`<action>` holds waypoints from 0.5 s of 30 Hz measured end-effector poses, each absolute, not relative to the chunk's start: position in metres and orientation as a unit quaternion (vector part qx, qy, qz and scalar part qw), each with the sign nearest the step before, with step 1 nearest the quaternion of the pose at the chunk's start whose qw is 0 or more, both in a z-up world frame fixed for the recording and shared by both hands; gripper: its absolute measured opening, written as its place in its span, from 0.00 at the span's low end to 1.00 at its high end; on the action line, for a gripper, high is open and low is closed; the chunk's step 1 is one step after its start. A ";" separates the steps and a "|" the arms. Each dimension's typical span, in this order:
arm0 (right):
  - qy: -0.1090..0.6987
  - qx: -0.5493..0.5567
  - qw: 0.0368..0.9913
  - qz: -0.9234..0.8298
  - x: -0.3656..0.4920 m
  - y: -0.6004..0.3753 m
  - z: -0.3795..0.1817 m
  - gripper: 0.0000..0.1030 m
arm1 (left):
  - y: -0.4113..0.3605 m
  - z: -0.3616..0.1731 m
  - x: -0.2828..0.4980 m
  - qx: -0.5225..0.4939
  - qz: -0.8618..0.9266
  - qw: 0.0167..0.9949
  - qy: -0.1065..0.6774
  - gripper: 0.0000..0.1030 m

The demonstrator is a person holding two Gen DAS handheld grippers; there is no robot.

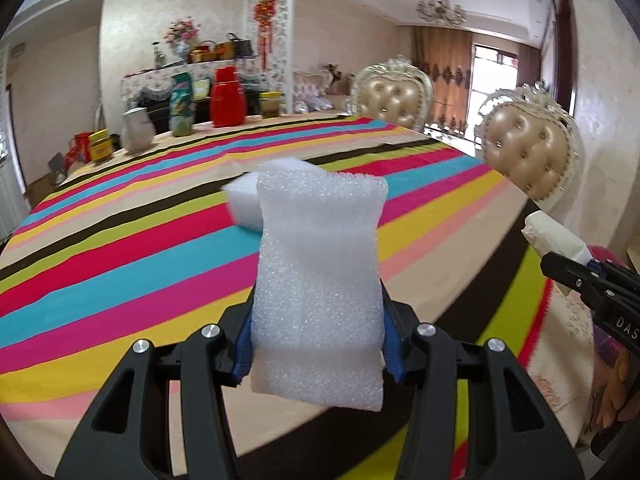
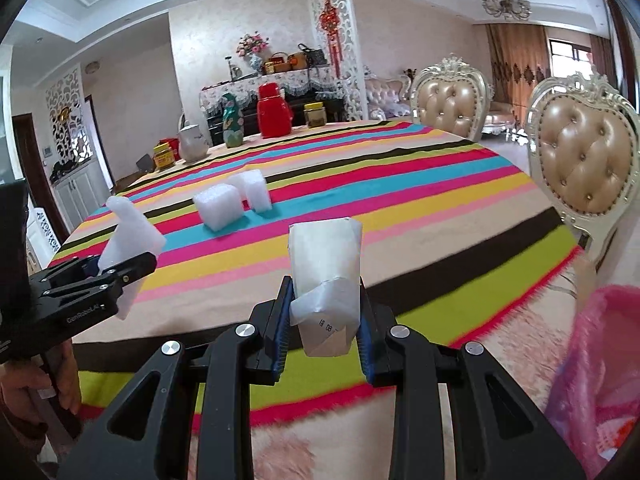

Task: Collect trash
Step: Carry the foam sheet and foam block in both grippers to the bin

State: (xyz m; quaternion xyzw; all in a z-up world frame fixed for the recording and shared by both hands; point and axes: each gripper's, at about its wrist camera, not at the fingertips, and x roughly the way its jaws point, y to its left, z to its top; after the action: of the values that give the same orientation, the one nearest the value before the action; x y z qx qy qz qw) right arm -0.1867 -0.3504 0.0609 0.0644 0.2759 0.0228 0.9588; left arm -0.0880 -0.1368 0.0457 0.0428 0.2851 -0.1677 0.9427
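Observation:
My left gripper (image 1: 318, 344) is shut on a white foam sheet piece (image 1: 320, 280) that stands up between its blue pads, above the striped tablecloth (image 1: 120, 264). In the right wrist view that same left gripper (image 2: 120, 270) shows at the left edge with the foam piece (image 2: 130, 236) in it. My right gripper (image 2: 322, 320) is shut on a white folded paper carton (image 2: 326, 276), held upright over the near table edge. The carton (image 1: 556, 236) and the right gripper's finger (image 1: 576, 276) also show at the right of the left wrist view. Two more foam blocks (image 2: 220, 206) lie on the cloth.
A pink bag (image 2: 600, 360) hangs at the right edge, beside the table. Two padded chairs (image 2: 584, 168) stand along the right side. At the far end of the table stand a red flask (image 2: 274, 116), a green bottle (image 2: 233, 126), a white jug (image 2: 192, 142) and jars.

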 end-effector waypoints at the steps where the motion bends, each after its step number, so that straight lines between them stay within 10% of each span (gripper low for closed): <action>1: 0.275 0.065 0.959 0.019 -0.190 -0.354 0.061 0.28 | -0.145 0.045 -0.090 0.048 -0.176 0.942 0.283 0.48; 15: 0.259 0.073 0.957 -0.112 -0.261 -0.431 0.053 0.28 | -0.249 0.043 -0.123 0.108 -0.301 0.907 0.274 0.48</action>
State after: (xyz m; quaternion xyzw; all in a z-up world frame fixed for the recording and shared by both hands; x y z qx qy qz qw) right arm -0.2612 -0.4308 0.0534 0.0726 0.2591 -0.1116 0.9566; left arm -0.1232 -0.2486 0.0435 0.1075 0.2736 -0.3015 0.9070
